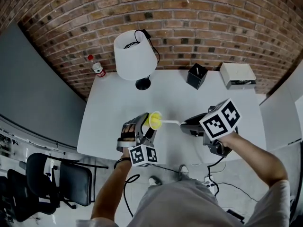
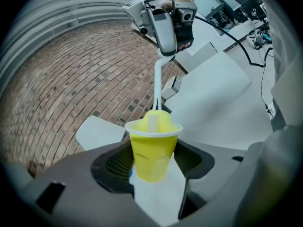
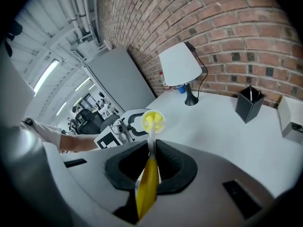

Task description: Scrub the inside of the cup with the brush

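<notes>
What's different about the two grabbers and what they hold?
The left gripper is shut on a short, wide yellow cup; the right gripper is shut on a long, thin brush. The left one squeezes the cup's sides; the right one pinches the brush's yellow handle. Both are shut, and the brush head sits in the cup.

The right gripper [image 3: 151, 157] has its dark jaws closed on a yellow-handled brush [image 3: 147, 188], whose thin white stem reaches forward into a round yellow plastic cup [image 3: 153, 121]. The left gripper [image 3: 120, 126] seems to hold that cup above the white table [image 3: 213, 126]. Farther back stand a white-shaded lamp [image 3: 180, 63] and a black square holder [image 3: 249, 103].
</notes>
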The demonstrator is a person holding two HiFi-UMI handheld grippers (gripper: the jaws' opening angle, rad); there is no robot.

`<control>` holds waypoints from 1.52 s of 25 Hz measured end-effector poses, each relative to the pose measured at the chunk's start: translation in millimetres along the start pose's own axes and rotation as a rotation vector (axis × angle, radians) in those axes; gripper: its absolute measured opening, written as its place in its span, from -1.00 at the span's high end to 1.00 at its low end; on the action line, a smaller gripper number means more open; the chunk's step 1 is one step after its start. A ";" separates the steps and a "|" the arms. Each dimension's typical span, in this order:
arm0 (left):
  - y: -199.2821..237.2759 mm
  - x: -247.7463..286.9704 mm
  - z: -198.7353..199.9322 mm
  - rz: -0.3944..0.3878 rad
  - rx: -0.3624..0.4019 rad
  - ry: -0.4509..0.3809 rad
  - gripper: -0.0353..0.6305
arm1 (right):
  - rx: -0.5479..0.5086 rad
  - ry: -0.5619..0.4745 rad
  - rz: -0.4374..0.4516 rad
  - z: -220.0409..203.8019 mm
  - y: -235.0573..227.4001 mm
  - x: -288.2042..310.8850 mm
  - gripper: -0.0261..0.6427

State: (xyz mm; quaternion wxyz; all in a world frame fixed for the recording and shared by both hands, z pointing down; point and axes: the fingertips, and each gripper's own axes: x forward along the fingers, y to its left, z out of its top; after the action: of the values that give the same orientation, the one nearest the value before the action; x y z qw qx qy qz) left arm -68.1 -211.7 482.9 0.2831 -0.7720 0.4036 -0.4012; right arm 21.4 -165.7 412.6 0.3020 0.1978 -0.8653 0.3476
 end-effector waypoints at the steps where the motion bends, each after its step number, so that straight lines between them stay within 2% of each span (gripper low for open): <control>1: 1.3 0.1 -0.2 0.005 -0.001 -0.001 0.05 | -0.013 -0.001 -0.004 0.7 0.0 -1.1 0.80; 23: 3.1 0.5 -21.6 -0.003 -0.021 0.055 0.05 | -0.149 0.013 -0.046 5.2 0.4 -29.4 0.80; 34: -1.5 0.2 -27.2 -0.026 -0.039 0.063 0.05 | -0.656 0.056 -0.193 17.1 20.9 -47.2 0.80; 38: -1.0 1.0 -26.0 -0.040 -0.057 0.059 0.05 | -0.892 0.079 -0.254 18.3 32.9 -48.4 0.80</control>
State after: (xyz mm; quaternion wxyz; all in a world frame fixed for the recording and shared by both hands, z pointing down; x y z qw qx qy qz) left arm -89.4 -214.9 497.6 0.2410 -0.7755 0.4074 -0.4177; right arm 32.0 -150.1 354.2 0.4304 0.1397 -0.8871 -0.0909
